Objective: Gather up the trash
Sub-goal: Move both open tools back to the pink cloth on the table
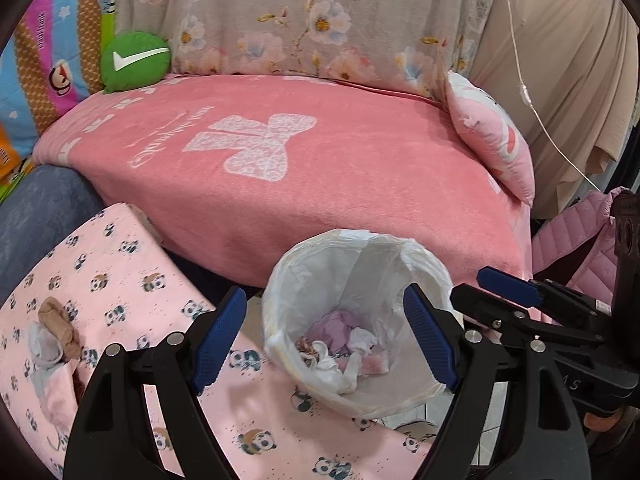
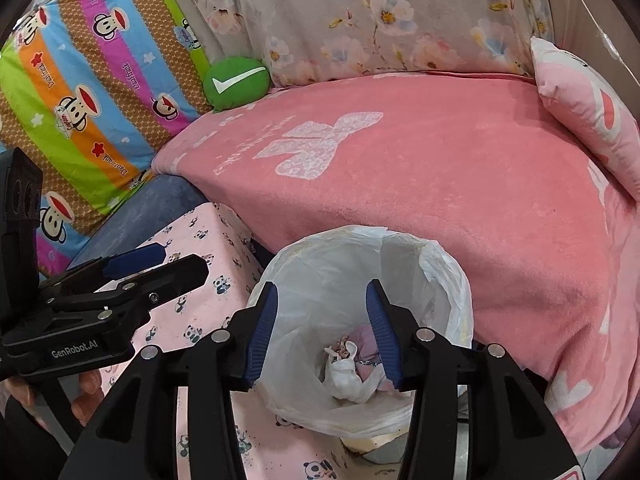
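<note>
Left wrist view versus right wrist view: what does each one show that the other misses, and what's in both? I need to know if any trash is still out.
Only the left wrist view shows a brown and white crumpled bundle lying on the panda-print cloth, plus a pink quilted jacket at right.

Only the right wrist view shows most of the striped monkey-print bedding.

Both show the lined bin with crumpled scraps inside, the pink blanket, the green cushion, and the left gripper and right gripper open and empty over the bin.

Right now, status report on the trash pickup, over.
Left gripper open, empty. Right gripper open, empty, over lined bin. Trash in bin. Nothing blocking.
</note>
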Tool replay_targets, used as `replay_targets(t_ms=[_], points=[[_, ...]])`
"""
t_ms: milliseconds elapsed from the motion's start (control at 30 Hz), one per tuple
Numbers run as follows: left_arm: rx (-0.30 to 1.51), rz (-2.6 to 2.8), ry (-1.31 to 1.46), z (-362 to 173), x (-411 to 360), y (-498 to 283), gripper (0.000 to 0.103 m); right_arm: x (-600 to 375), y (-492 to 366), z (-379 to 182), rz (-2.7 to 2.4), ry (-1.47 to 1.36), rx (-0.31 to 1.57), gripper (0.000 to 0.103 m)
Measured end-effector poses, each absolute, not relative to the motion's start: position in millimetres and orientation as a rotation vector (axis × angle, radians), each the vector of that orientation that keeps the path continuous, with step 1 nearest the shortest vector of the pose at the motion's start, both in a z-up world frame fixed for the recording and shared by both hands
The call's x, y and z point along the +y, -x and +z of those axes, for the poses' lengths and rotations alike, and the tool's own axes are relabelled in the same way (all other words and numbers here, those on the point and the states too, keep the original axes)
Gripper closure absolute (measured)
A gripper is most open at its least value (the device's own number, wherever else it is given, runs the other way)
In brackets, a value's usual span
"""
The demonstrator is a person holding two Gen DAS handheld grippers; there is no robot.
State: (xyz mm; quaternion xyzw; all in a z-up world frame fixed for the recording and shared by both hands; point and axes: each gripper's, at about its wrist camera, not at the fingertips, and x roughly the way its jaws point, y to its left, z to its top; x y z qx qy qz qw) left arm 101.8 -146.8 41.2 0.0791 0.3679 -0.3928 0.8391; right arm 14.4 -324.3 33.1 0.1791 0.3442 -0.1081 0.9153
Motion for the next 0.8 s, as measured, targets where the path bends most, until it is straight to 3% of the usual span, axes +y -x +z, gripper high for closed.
replay_targets(t_ms=[400,533,800], points=[[0.777,-0.688,-0.147,37,-92,-103,0.026,-279,-25,38,-0.201,-0.304,0.72,0.046],[0.776,-0.621,-0.152,33,-70,-104,0.017,-257,-33,38,-0.181,-0.289,0.733,0.043],[0.793,-0.51,-0.121,25,-20,-111,0.015,-215,-49,37,-0.137,-0.265,0.749,0.043]])
